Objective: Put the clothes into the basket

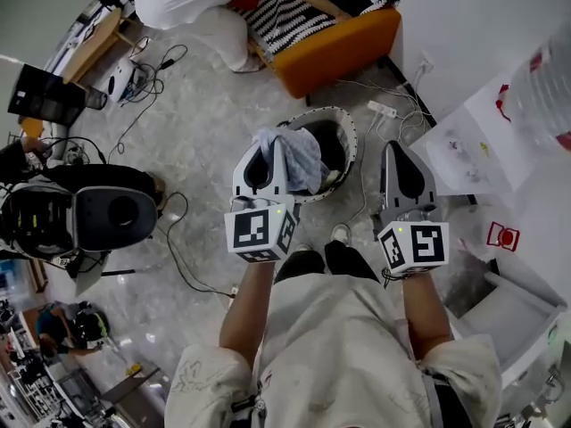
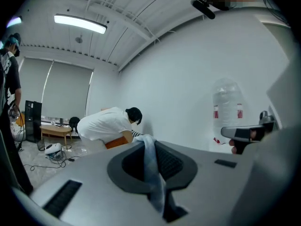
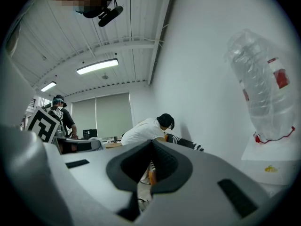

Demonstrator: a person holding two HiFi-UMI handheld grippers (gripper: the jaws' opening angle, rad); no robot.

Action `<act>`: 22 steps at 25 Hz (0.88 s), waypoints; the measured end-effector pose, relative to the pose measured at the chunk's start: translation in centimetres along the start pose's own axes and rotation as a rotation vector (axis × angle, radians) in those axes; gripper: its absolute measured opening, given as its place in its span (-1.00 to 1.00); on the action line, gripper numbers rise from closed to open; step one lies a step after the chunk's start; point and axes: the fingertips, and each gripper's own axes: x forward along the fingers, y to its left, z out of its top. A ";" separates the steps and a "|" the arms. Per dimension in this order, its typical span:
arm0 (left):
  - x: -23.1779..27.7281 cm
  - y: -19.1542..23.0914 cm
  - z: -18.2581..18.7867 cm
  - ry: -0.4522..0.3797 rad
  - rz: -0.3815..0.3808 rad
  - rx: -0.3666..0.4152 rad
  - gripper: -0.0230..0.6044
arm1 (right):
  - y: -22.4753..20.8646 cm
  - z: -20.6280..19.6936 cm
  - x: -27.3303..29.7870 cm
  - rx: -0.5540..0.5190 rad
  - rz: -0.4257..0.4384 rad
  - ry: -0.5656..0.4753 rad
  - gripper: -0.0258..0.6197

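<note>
The left claw [image 1: 278,145] is clamped on a pale blue cloth [image 1: 299,157]. In the left gripper view only a narrow fold runs between the jaws, and most of the fabric bunches ahead of the tips. The right claw [image 1: 393,148] is alongside with its jaws together and nothing between them.

The cloth hangs above the near-left part of the basket [image 1: 350,127], which stands on the floor below. From the head view I cannot tell how high above the rim it hangs. This looks like the delivery step, with the drop not yet made.

- **Drop off centre:** The likeliest slip is letting go here. The bundle sits over the near edge rather than the middle, so it could drape over the rim or slide down the outside onto the floor.
- **Thin pinch:** A jolt could pull the fold loose before the cloth is over the opening.
- **Snagging:** Soft fabric may catch on the ridged pads and trail out of the basket when the claw lifts away.
- **Floor clutter:** A power strip [image 1: 382,109] lies just beyond the basket (awkward if the cloth lands on it).

The orange sofa [image 1: 339,52] is well clear.
</note>
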 end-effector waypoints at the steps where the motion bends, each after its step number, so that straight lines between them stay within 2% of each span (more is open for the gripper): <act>1: 0.2 0.1 -0.8 0.018 0.004 -0.005 -0.83 | 0.0 -0.2 0.2 0.001 0.004 0.005 -0.96; 9: 1.4 1.5 -7.5 0.167 0.009 -0.038 -0.84 | 0.7 -2.0 1.3 -0.007 0.014 0.049 -0.96; 15: 2.9 2.5 -11.9 0.275 -0.026 -0.069 -0.84 | 1.4 -3.2 2.8 -0.026 0.001 0.085 -0.96; 22: 5.6 3.7 -19.0 0.435 -0.066 -0.110 -0.83 | 2.0 -5.6 5.1 -0.043 -0.015 0.166 -0.96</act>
